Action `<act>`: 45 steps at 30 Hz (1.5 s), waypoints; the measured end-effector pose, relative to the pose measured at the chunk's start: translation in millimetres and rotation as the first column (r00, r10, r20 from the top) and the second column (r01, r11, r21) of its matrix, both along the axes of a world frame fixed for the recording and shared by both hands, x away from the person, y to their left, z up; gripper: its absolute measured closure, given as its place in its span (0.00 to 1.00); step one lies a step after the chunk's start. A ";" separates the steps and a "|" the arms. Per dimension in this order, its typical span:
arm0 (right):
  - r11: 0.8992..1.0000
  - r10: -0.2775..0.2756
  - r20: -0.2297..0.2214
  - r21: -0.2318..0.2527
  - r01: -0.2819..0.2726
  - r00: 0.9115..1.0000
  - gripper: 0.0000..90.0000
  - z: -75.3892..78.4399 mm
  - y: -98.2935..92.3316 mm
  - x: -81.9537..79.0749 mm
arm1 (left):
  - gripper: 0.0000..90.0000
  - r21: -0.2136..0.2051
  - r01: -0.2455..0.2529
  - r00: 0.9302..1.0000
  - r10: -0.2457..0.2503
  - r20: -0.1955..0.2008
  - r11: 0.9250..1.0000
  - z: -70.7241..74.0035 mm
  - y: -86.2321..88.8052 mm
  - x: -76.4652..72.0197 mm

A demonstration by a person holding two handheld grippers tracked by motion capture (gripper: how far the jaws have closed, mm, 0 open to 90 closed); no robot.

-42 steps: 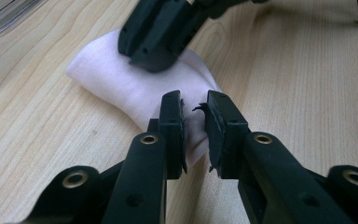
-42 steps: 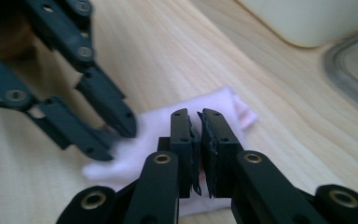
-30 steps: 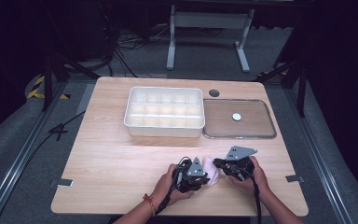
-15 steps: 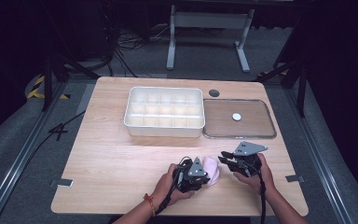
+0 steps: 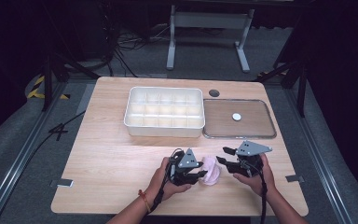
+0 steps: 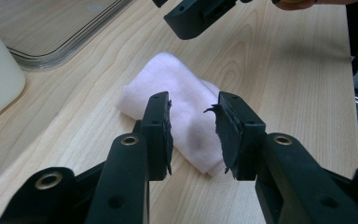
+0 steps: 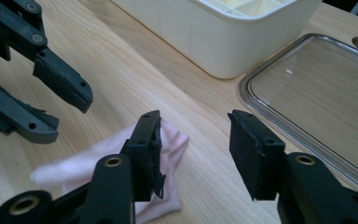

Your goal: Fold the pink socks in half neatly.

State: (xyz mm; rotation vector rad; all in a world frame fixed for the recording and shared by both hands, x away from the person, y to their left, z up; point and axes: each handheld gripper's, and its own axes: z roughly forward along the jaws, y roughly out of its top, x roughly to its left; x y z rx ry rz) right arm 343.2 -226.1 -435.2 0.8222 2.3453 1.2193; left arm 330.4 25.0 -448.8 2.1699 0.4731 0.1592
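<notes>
Near the table's front edge, left tongs (image 5: 199,175) and right tongs (image 5: 224,162) level, facing, both just opening, flanking pink cloth (image 5: 210,170).

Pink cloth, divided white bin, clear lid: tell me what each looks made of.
Pink cloth: soft fleecy fabric, matt and fuzzy, folded into rounded edges.
Divided white bin: probably moulded plastic, smooth with a slight sheen, thin cell walls.
Clear lid: transparent plastic, likely; the wood grain shows through and its rim glints.
</notes>
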 end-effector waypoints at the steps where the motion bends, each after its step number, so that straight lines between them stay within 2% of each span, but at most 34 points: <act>1: 1.000 0.000 0.001 0.004 0.000 1.000 0.59 0.3 1.4 -0.3 | 0.72 0.005 -0.003 1.000 0.003 0.007 1.000 1.0 1.3 0.1; 5: 1.000 0.016 -0.032 0.010 -0.015 0.999 0.55 -2.7 9.7 -0.3 | 0.70 0.022 -0.019 0.999 0.018 0.027 1.000 7.7 10.2 -0.3; 11: 0.999 0.032 -0.070 -0.010 -0.033 0.997 0.52 -11.5 19.1 0.7 | 0.65 0.097 -0.029 0.998 0.024 0.052 0.995 10.8 37.7 -3.2; 13: 0.999 0.035 -0.094 -0.016 -0.037 0.995 0.50 -15.1 21.0 1.6 | 0.60 0.131 -0.041 0.997 0.033 0.063 0.990 9.8 49.3 -5.3; 14: 0.999 0.035 -0.094 -0.016 -0.037 0.995 0.50 -15.1 21.0 1.6 | 0.58 0.131 -0.041 0.997 0.033 0.063 0.990 9.8 49.3 -5.3; 17: 0.999 0.036 -0.120 -0.033 -0.040 0.992 0.47 -20.4 22.8 3.3 | 0.54 0.176 -0.061 0.996 0.048 0.079 0.982 7.6 72.2 -10.1; 19: 0.998 0.030 -0.155 -0.048 -0.038 0.988 0.44 -25.6 23.0 6.6 | 0.50 0.190 -0.088 0.994 0.073 0.086 0.978 6.5 86.5 -12.3; 20: 0.997 0.031 -0.170 -0.059 -0.041 0.985 0.42 -28.7 23.0 8.4 | 0.49 0.185 -0.112 0.992 0.100 0.077 0.976 5.2 95.3 -13.1; 21: 0.998 0.031 -0.189 -0.050 -0.041 0.982 0.41 -31.8 21.7 10.6 | 0.47 0.190 -0.125 0.991 0.114 0.065 0.974 4.3 102.6 -13.5; 23: 0.999 0.029 -0.225 -0.025 -0.035 0.974 0.41 -33.9 18.9 13.6 | 0.43 0.196 -0.165 0.986 0.155 0.063 0.967 2.2 117.3 -14.9; 26: 0.999 0.049 -0.275 0.001 -0.050 0.960 0.41 -38.0 17.2 17.2 | 0.37 0.213 -0.196 0.980 0.187 0.064 0.957 -0.3 133.0 -16.9; 28: 0.998 0.065 -0.308 0.022 -0.061 0.949 0.43 -39.8 15.7 20.7 | 0.33 0.207 -0.218 0.976 0.210 0.059 0.954 -3.1 144.0 -18.1; 32: 0.994 0.111 -0.351 0.055 -0.098 0.930 0.58 -39.8 15.2 23.3 | 0.30 0.201 -0.248 0.968 0.247 0.033 0.948 -9.8 163.9 -19.7; 33: 0.992 0.124 -0.357 0.061 -0.110 0.926 0.59 -39.8 15.4 23.6 | 0.30 0.194 -0.266 0.964 0.266 0.026 0.944 -12.9 168.8 -19.9; 34: 0.992 0.124 -0.357 0.061 -0.110 0.926 0.59 -39.8 15.4 23.6 | 0.30 0.194 -0.266 0.964 0.266 0.026 0.944 -12.9 168.8 -19.9; 35: 0.991 0.136 -0.365 0.069 -0.118 0.921 0.64 -39.6 15.7 23.9 | 0.29 0.190 -0.282 0.958 0.287 0.005 0.940 -18.4 175.3 -19.0; 38: 0.990 0.143 -0.356 0.064 -0.129 0.923 0.67 -38.8 15.8 23.7 | 0.28 0.190 -0.291 0.954 0.298 -0.009 0.938 -22.7 179.9 -16.5; 39: 0.989 0.146 -0.355 0.061 -0.133 0.923 0.69 -38.2 16.4 22.9 | 0.28 0.187 -0.305 0.950 0.313 -0.016 0.934 -24.5 181.2 -14.8; 41: 0.987 0.158 -0.342 0.056 -0.147 0.927 0.72 -37.1 17.0 21.5 | 0.25 0.157 -0.341 0.934 0.352 -0.051 0.927 -26.3 183.8 -10.2; 42: 0.987 0.161 -0.328 0.046 -0.154 0.931 0.72 -36.9 17.1 20.7 | 0.26 0.150 -0.348 0.932 0.359 -0.056 0.925 -26.7 184.3 -9.2; 44: 0.986 0.167 -0.316 0.043 -0.162 0.934 0.74 -36.3 17.1 19.6 | 0.24 0.133 -0.352 0.929 0.363 -0.069 0.926 -27.7 185.7 -7.2; 45: 0.986 0.167 -0.315 0.043 -0.161 0.934 0.75 -36.0 17.0 19.0 | 0.24 0.139 -0.364 0.925 0.375 -0.062 0.921 -29.0 185.1 -6.5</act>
